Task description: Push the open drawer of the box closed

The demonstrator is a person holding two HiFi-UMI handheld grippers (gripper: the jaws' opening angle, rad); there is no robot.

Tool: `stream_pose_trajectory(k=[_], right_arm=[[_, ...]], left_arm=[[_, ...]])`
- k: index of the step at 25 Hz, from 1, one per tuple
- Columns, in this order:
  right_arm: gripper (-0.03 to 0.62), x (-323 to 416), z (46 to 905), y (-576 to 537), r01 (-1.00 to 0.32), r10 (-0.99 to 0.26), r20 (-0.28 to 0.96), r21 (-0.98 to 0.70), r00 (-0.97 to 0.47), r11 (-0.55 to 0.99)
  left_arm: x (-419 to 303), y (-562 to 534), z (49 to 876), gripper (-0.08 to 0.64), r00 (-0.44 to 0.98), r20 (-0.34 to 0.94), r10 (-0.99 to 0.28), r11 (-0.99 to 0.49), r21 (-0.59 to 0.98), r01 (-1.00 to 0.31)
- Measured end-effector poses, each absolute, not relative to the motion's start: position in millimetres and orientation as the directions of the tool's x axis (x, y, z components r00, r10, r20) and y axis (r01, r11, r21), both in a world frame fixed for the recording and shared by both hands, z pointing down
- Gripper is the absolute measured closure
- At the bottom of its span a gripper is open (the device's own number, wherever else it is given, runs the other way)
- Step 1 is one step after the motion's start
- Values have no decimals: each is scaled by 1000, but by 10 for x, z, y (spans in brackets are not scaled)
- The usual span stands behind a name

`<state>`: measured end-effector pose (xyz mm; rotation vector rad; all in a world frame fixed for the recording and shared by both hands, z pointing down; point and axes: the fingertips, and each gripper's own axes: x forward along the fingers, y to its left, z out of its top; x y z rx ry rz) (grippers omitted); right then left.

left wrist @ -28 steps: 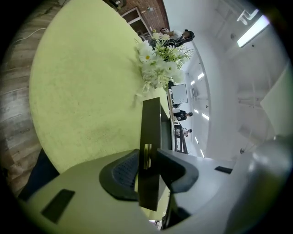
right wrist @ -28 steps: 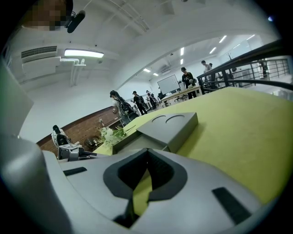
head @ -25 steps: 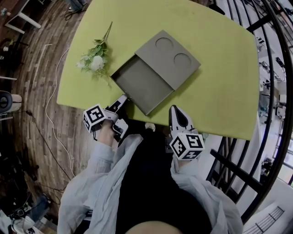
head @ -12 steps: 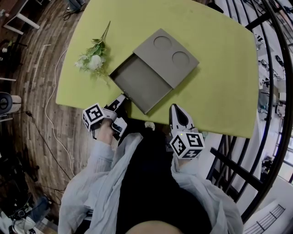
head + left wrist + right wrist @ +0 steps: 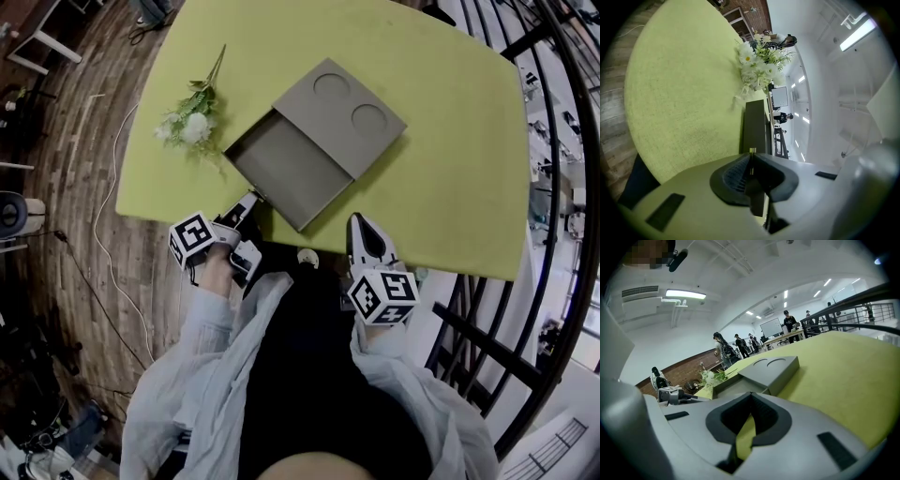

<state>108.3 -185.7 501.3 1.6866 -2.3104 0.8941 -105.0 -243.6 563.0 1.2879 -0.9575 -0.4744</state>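
A flat grey box (image 5: 342,101) with two round recesses in its lid lies on the yellow-green table (image 5: 450,169). Its drawer (image 5: 286,173) stands pulled out toward the near left and looks empty. My left gripper (image 5: 251,201) sits at the table's near edge, tip just beside the drawer's near corner. Its jaws are closing, tips all but together, with nothing between them. In the left gripper view the drawer's wall (image 5: 754,126) rises straight ahead of the left gripper (image 5: 750,153). My right gripper (image 5: 362,227) rests shut over the near edge, right of the drawer. The right gripper view shows the box (image 5: 771,369) ahead, left of the right gripper (image 5: 751,396).
A sprig of white artificial flowers (image 5: 192,122) lies on the table left of the drawer, also in the left gripper view (image 5: 757,61). A black metal railing (image 5: 553,187) runs along the right. Wooden floor with a cable (image 5: 103,216) lies to the left.
Both grippers stay in the same places by the near edge. The box and flowers have not moved; only the head view shifts slightly.
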Motion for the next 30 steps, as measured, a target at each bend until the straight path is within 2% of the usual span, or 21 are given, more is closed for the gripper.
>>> stream_pose_trajectory(k=[19,30], right_arm=[[585,1145,5022,-1868,-905,-826,437,-380,-356,189],[586,1152,5052,-1880,-908,-828,440,-379,-349,182]], left_arm=[[-1055,-2405,5622,523,528,365,-767,284,931,-231],[-1008,-2457,5453,526,545,311,-778,228,949,-216]])
